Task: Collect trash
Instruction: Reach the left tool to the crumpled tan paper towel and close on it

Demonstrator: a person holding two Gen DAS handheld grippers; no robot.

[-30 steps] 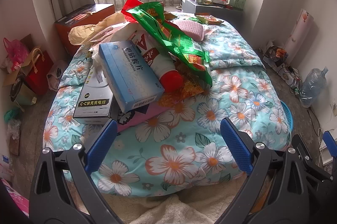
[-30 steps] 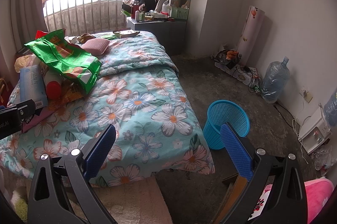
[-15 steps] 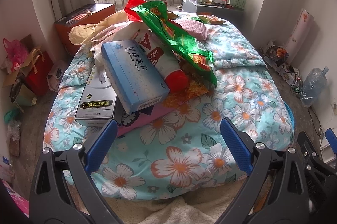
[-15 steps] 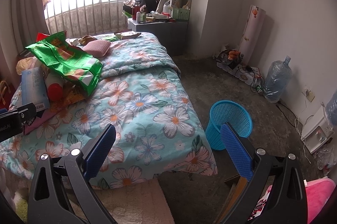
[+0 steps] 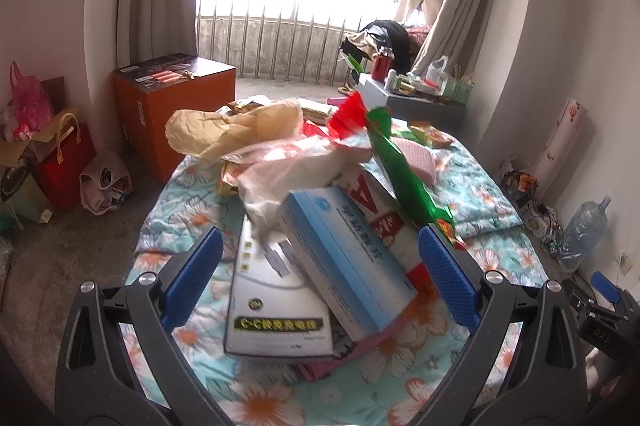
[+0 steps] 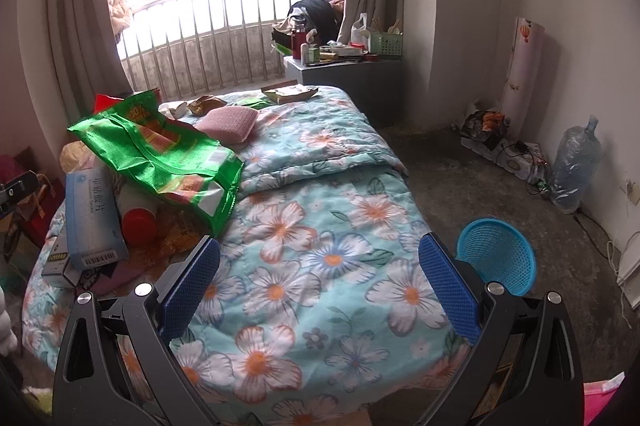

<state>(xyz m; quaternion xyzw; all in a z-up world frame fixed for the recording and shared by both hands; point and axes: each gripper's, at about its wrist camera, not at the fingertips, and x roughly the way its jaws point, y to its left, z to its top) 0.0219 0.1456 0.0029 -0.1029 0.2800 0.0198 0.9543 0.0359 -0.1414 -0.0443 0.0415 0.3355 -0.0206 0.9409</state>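
Observation:
A heap of trash lies on the left side of a floral bed point(image 6: 320, 226). On top is a long blue box point(image 5: 344, 254), also visible as the blue box point(image 6: 90, 214) from the right wrist. Under it lie a white cable box point(image 5: 276, 310), a white bottle with a red cap point(image 6: 138, 222), a green snack bag point(image 6: 168, 149) and crumpled tan paper point(image 5: 236, 129). My left gripper point(image 5: 320, 274) is open, its blue pads on either side of the blue box without touching it. My right gripper point(image 6: 320, 286) is open over bare quilt, holding nothing.
A blue mesh bin point(image 6: 498, 256) stands on the floor right of the bed. An orange carton point(image 5: 176, 105) and bags point(image 5: 60, 161) sit left of it. A grey nightstand point(image 6: 348, 81) with clutter, a water jug point(image 6: 576, 165) and cables line the far side.
The left gripper has come forward and lower, close over the trash heap, so the blue box now sits between its pads. The right gripper has advanced slightly toward the bed.

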